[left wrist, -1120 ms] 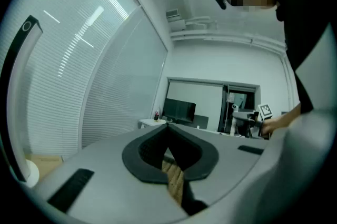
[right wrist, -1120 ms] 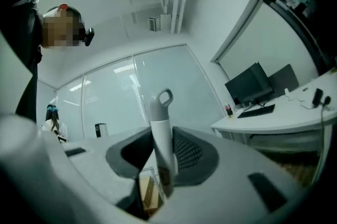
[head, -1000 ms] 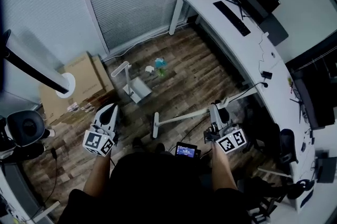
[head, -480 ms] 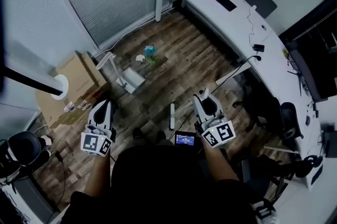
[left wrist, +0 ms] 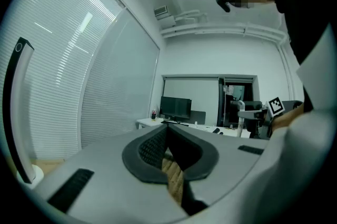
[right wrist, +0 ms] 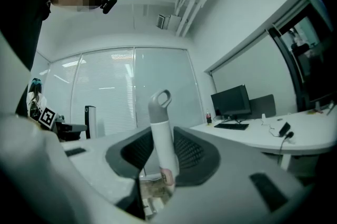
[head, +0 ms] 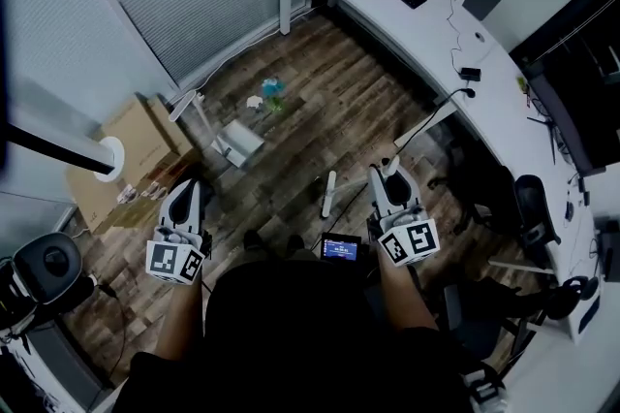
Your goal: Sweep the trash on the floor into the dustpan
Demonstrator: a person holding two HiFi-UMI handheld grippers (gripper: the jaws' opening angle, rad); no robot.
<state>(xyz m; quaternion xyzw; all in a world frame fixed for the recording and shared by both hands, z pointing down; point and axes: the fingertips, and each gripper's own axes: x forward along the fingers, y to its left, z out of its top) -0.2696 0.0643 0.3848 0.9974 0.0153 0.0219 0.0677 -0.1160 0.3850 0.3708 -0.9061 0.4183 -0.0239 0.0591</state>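
Note:
In the head view my right gripper (head: 389,171) is shut on the white broom handle. The broom head (head: 329,195) hangs low over the wood floor, just left of the gripper. The right gripper view shows that handle (right wrist: 160,128) standing between the pads of the right gripper (right wrist: 160,168), with its loop end on top. My left gripper (head: 186,188) is shut and holds nothing, and in its own view the left gripper (left wrist: 169,146) shows only floor behind the jaws. The white dustpan (head: 239,143) stands farther ahead. Blue and white trash (head: 269,93) lies just beyond it.
A cardboard box (head: 136,135) and a white round stand (head: 108,157) sit at the left by the blinds. A long white desk (head: 426,23) with a monitor and a keyboard runs along the right. Dark office chairs (head: 528,207) stand beside it.
The broom has swung: its head was stretched out far to the left of my right gripper and now hangs close beside it. Both grippers have shifted across the floor as the view moved.

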